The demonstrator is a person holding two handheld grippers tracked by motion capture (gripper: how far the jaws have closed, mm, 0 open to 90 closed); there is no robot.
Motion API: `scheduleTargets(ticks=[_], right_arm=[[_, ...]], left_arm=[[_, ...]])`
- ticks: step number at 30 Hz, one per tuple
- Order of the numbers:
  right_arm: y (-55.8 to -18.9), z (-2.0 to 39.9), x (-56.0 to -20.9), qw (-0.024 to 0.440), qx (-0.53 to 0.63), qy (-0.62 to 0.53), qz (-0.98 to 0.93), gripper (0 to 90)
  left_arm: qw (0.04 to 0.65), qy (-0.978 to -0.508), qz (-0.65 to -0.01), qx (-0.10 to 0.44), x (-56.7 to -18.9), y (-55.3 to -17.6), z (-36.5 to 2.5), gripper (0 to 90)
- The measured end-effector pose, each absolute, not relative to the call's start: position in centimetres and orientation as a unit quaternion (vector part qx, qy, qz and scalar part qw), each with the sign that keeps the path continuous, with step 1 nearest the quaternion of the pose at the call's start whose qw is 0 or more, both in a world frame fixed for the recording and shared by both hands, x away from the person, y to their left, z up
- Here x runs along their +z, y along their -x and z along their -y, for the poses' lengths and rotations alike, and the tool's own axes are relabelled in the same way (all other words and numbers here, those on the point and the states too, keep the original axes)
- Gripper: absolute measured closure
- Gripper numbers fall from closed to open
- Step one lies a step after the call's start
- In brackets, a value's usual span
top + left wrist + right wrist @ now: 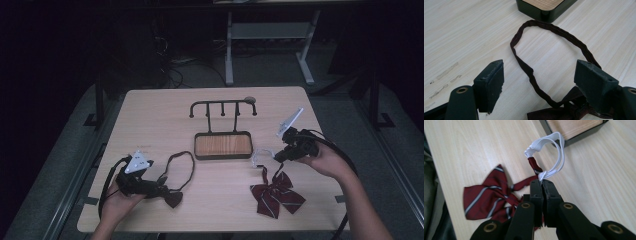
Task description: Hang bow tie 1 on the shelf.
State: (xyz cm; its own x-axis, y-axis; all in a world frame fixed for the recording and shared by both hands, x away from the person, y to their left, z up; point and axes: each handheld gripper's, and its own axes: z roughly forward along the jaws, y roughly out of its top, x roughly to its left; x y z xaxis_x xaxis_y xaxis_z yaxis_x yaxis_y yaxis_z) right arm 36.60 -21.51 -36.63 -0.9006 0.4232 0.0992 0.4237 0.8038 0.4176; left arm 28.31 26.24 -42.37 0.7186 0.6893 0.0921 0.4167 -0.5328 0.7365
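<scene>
A dark brown bow tie [173,198] lies at the table's front left, its strap loop [525,68] spread toward the stand. My left gripper [161,189] rests just left of the bow, open, with the strap on the table between its wide jaws [540,75]. A dark red striped bow tie [277,195] lies at the front right. Its white elastic band [551,145] is lifted off the table. My right gripper [542,182] is shut on the band where it joins the red strap, and it hovers above the table [276,156].
A black hook stand [222,105] rises from a wood-topped base [223,145] in the middle of the pale wooden table [150,115]. The base's corner [544,10] lies just beyond the dark strap loop. Cables trail from both grippers.
</scene>
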Motion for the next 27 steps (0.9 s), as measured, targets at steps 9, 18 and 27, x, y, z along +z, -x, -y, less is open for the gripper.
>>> scheduleTargets(ticks=[9,18,27], right_arm=[[-36.0,21.3,-34.5,-0.013,-0.215,0.204,0.955,87.0],[-35.9,21.0,-32.7,-0.022,-0.221,0.190,0.956,87.0],[-36.1,20.5,-30.4,-0.035,-0.226,0.181,0.957,87.2]], left_arm=[[0.358,-0.856,-0.323,0.188,-42.4,-28.3,-26.3,24.1],[0.357,-0.855,-0.323,0.190,-42.4,-28.3,-26.3,24.1],[0.358,-0.855,-0.323,0.191,-42.3,-28.4,-26.3,24.1]])
